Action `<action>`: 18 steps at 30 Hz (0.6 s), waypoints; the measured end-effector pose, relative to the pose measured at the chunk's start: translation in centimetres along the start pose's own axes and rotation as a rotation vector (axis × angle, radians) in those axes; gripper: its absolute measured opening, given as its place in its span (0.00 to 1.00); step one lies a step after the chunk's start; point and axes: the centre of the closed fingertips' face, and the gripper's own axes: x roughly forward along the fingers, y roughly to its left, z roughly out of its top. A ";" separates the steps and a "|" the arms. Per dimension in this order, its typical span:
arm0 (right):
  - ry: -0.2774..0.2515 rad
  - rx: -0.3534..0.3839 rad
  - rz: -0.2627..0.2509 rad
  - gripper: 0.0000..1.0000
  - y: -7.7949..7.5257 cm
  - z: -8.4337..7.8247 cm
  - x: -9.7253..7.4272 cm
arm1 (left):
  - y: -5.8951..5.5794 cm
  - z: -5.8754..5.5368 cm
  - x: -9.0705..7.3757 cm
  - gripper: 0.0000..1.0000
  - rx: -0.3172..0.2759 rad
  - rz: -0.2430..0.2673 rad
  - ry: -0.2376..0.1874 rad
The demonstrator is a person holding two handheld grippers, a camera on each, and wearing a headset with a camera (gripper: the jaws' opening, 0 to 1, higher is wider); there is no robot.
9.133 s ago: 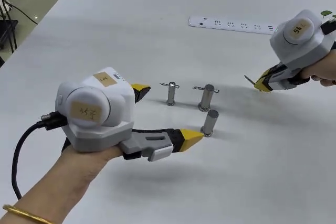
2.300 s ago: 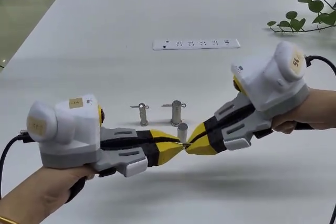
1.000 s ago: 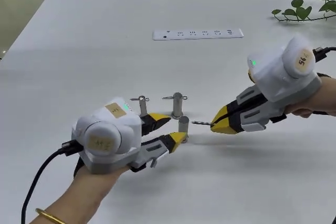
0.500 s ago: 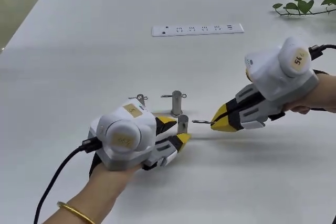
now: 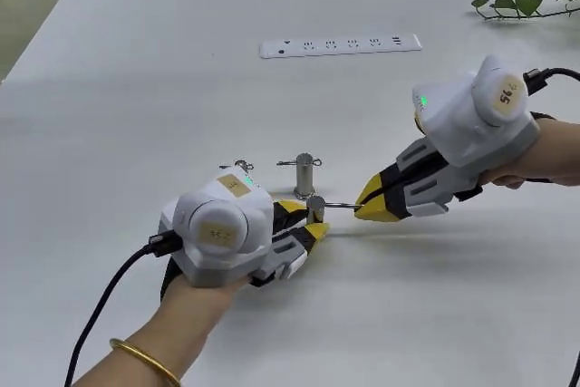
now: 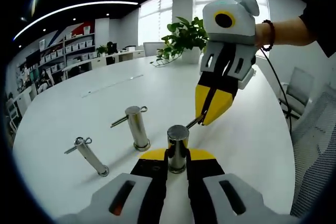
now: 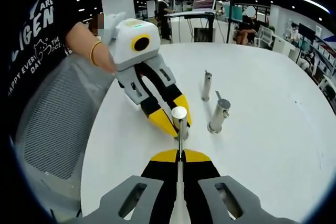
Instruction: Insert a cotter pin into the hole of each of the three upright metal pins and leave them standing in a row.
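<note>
Cotter pin point(image 5: 337, 206): thin wire, light and springy, so it'll likely twist in a loose grip. Hold one end and leave the legs free. The right gripper point(image 5: 367, 208) has its jaws pinched on the pin's right end, with the tip at the head of the near metal pin point(image 5: 314, 208). I can't tell if it's in the hole yet.

The near metal pin looks like stiff, smooth steel and probably tips easily (small foot), so grip it low on the shank. The left gripper point(image 5: 304, 221) does that, jaws clamped on it from the near left, and the pin is upright.

The right hand comes in from the right, sloping down leftward. The left hand sits low over the table point(image 5: 408, 314). The two far pins point(image 5: 304, 172) already carry cotters.
</note>
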 end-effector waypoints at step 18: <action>0.008 -0.063 0.028 0.00 0.0 1.2 0.7 | -0.3 -0.1 0.1 0.10 0.022 -0.060 -0.005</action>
